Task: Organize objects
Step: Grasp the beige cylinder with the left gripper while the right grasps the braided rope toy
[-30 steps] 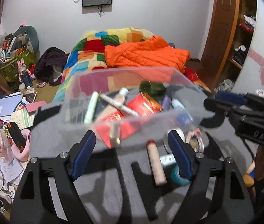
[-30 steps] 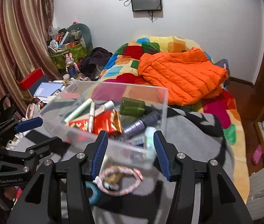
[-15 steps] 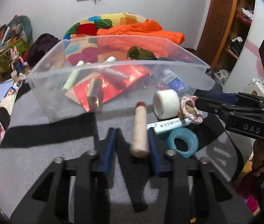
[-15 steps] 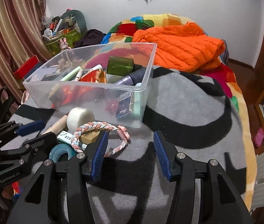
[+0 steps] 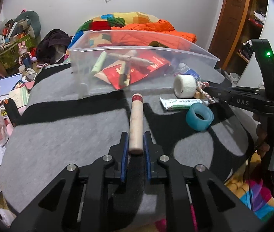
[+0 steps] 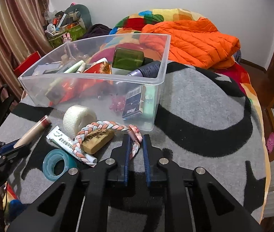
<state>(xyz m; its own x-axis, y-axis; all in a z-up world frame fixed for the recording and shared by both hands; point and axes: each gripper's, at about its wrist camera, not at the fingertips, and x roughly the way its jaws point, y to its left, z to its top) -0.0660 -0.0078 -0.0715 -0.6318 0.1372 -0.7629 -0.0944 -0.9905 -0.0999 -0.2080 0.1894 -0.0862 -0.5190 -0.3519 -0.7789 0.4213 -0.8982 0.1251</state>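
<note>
A clear plastic bin holding several items stands on a grey and black rug. My left gripper is shut on the near end of a beige cylinder with a red tip, which lies on the rug pointing at the bin; the cylinder also shows in the right wrist view. My right gripper is shut on the pink end of a braided band, which lies over a brown eraser.
Beside the bin lie a white tape roll, a white and green tube and a teal tape ring. An orange quilt is behind. Clutter covers the floor at left.
Both grippers dropped down toward the rug and closed. The left closed on the beige cylinder, the right on the braided band. The bin now sits farther ahead of both.
</note>
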